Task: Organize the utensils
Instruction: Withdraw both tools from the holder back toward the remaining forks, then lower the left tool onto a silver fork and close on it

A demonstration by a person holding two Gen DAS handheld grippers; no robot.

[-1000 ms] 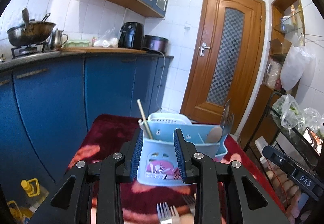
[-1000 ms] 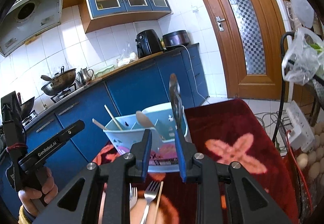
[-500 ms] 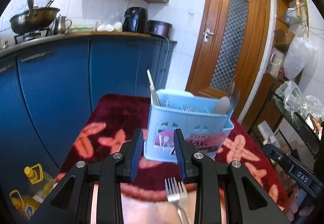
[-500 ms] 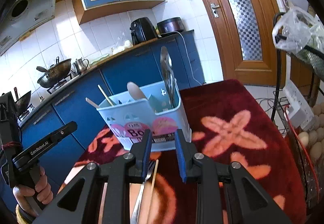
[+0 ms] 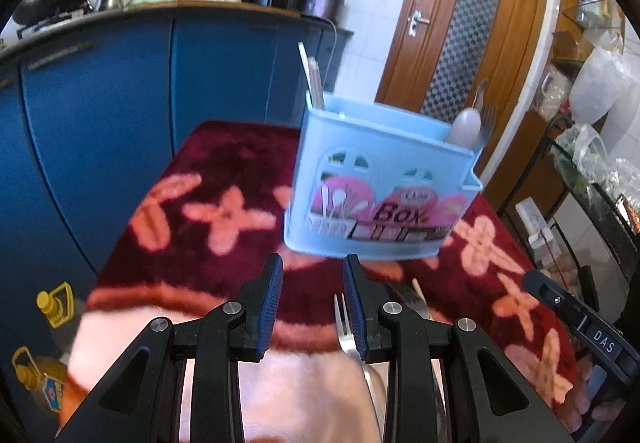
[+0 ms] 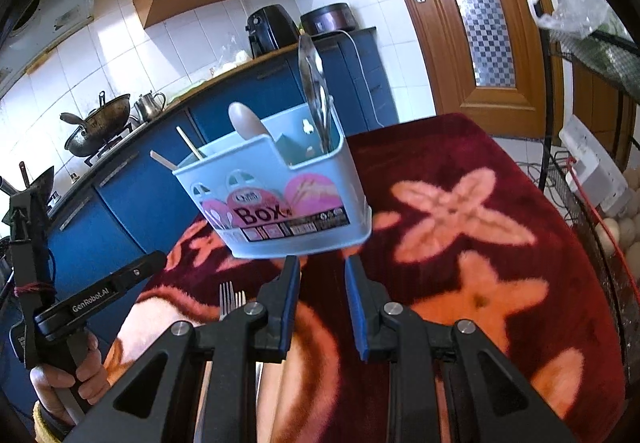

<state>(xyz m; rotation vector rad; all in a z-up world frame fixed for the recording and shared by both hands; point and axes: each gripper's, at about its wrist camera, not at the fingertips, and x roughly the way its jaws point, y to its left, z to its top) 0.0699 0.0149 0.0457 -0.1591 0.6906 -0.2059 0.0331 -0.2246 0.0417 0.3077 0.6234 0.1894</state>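
A light blue utensil box [image 5: 380, 183] stands on the red flowered blanket [image 5: 224, 203]; it also shows in the right wrist view [image 6: 280, 199]. It holds chopsticks [image 5: 314, 79], a pale spoon [image 6: 248, 121] and metal cutlery [image 6: 314, 83]. My left gripper [image 5: 313, 307] is open and empty, just short of the box. A fork [image 5: 346, 327] lies on the blanket under its right finger. My right gripper [image 6: 322, 307] is open and empty, near the box's front. Forks [image 6: 230, 299] lie to its left.
Blue kitchen cabinets [image 5: 100, 91] run behind and left of the table. A wooden door [image 5: 460, 23] is behind. A wire rack with bags and eggs [image 6: 600, 147] stands close on the right. Oil bottles [image 5: 44, 355] sit on the floor at the left.
Both grippers have drawn back and lowered from the box, which now sits farther from the fingers. Both stay open and empty.
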